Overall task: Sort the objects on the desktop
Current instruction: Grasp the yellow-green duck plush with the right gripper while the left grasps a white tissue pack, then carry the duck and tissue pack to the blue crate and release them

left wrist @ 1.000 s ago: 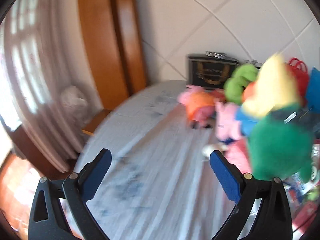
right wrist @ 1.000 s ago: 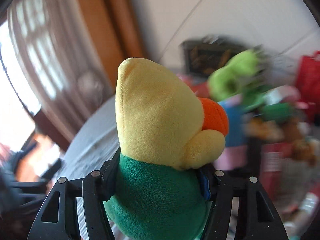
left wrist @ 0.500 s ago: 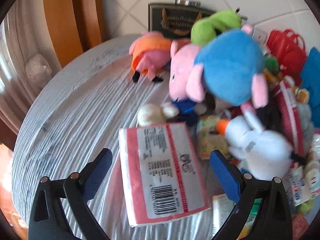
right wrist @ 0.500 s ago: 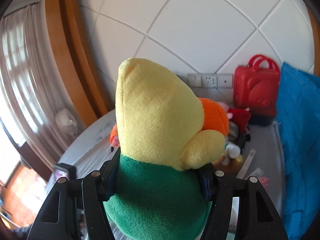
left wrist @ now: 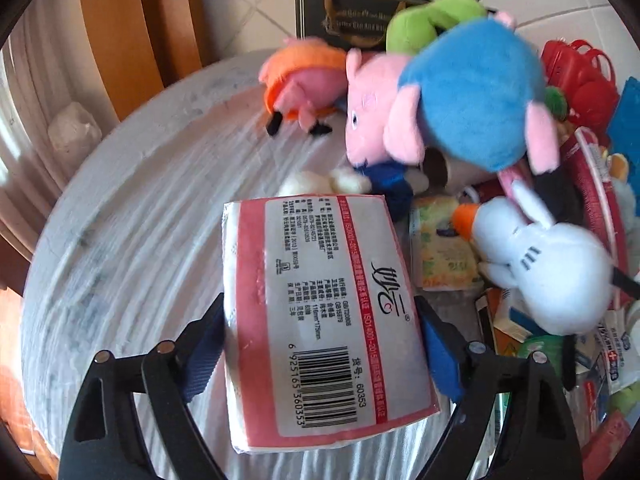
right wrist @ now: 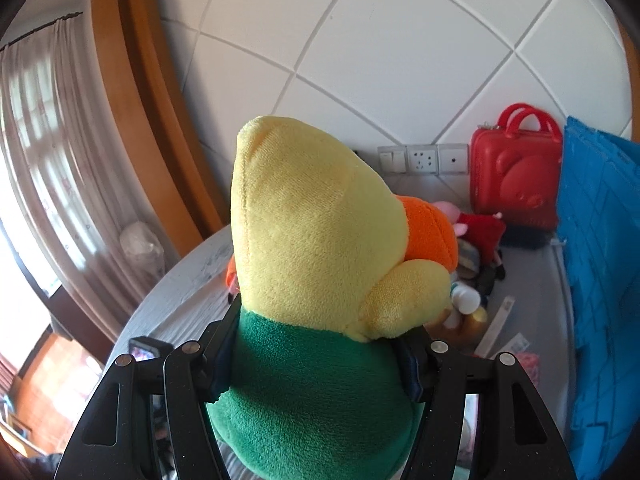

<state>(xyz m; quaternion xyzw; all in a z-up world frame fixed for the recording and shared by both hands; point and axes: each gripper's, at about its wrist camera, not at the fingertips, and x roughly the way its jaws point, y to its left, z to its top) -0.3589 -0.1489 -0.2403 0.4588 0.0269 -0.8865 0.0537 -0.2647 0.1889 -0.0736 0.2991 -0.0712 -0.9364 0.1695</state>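
The left wrist view looks down on a round table with a pale grey streaked wood-grain top. From its left edge inward the top is bare as far as a flat pack of tissues in red-and-white plastic wrap, which lies near the front edge between the blue pads of the left gripper. Its jaws have just been closing, and the pads now sit against the pack's two long sides. The label carries Chinese print, "ISO14001", a barcode and the number "60353". Behind the pack, toward the far edge, lie an orange-and-pink plush pig, a pink plush pig in a blue shirt and a green plush toy. To the right is a white plush toy with an orange nose on a heap of small packets.

Only the right wrist view shows the yellow plush duck with an orange beak and green body, clamped at its green body in the right gripper. This view alone also shows the white wall sockets, a red plastic case with handles at the table's far edge and a blue plastic crate along the right edge.
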